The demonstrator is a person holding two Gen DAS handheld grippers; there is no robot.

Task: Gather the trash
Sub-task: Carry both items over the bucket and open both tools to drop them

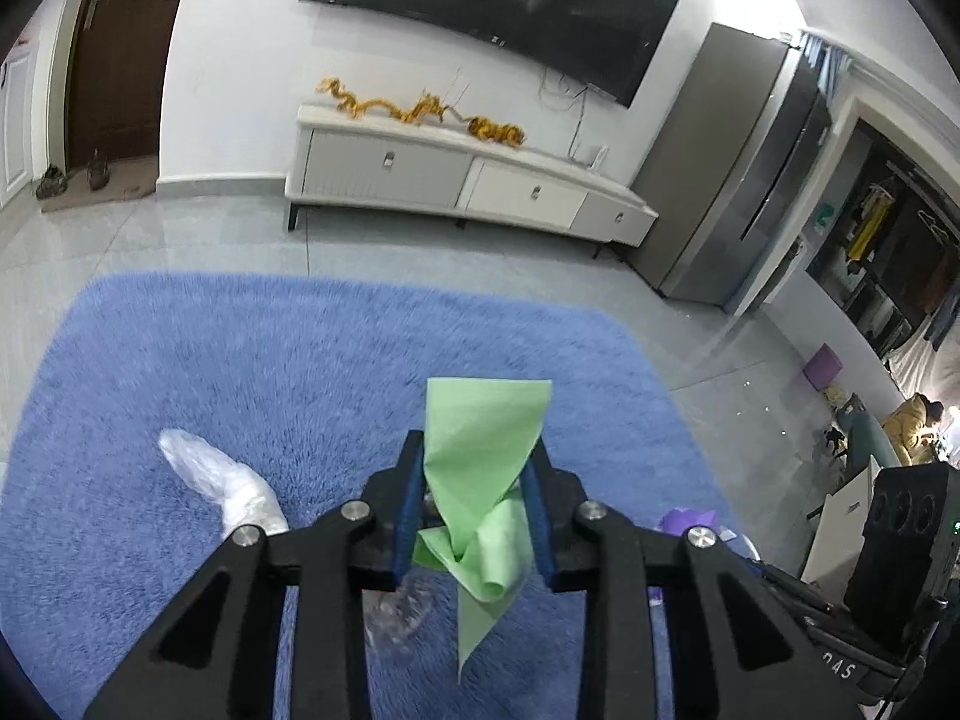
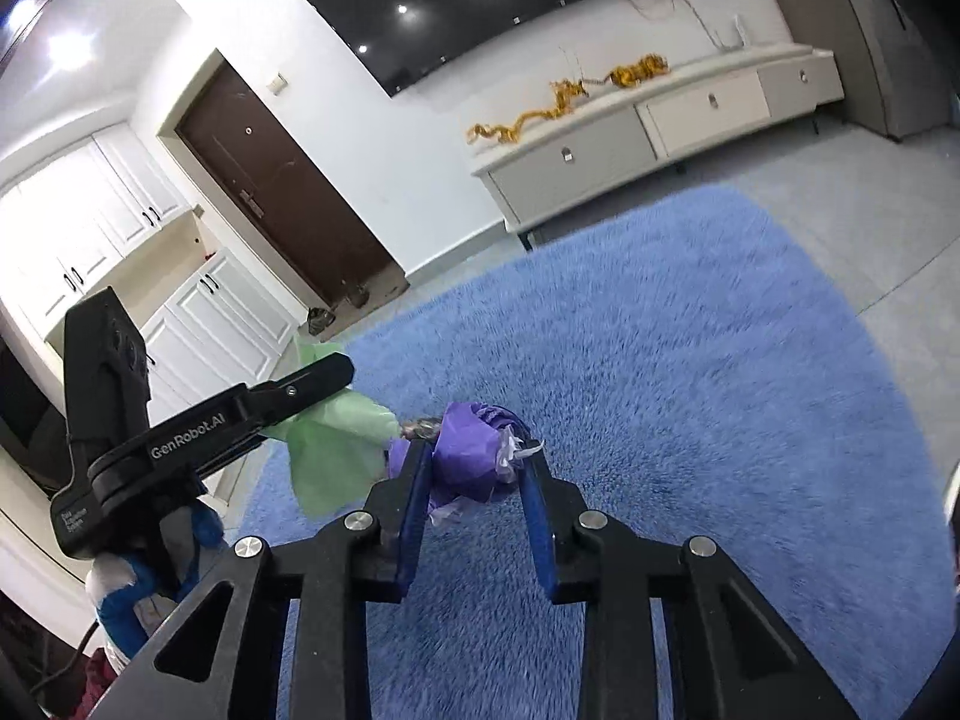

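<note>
While your left gripper (image 1: 477, 480) pinches the green plastic bag (image 1: 480, 468) and your right gripper (image 2: 477, 474) clamps the purple bag wad (image 2: 471, 450), both hang just above the blue rug (image 1: 300, 360). They look light, limp and slippery, so grip bunched folds, not loose tails.

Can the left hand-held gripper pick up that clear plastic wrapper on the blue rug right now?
Probably not yet: the left hand-held gripper is already clamped on green plastic. Nothing blocks the wrapper on the rug.
</note>
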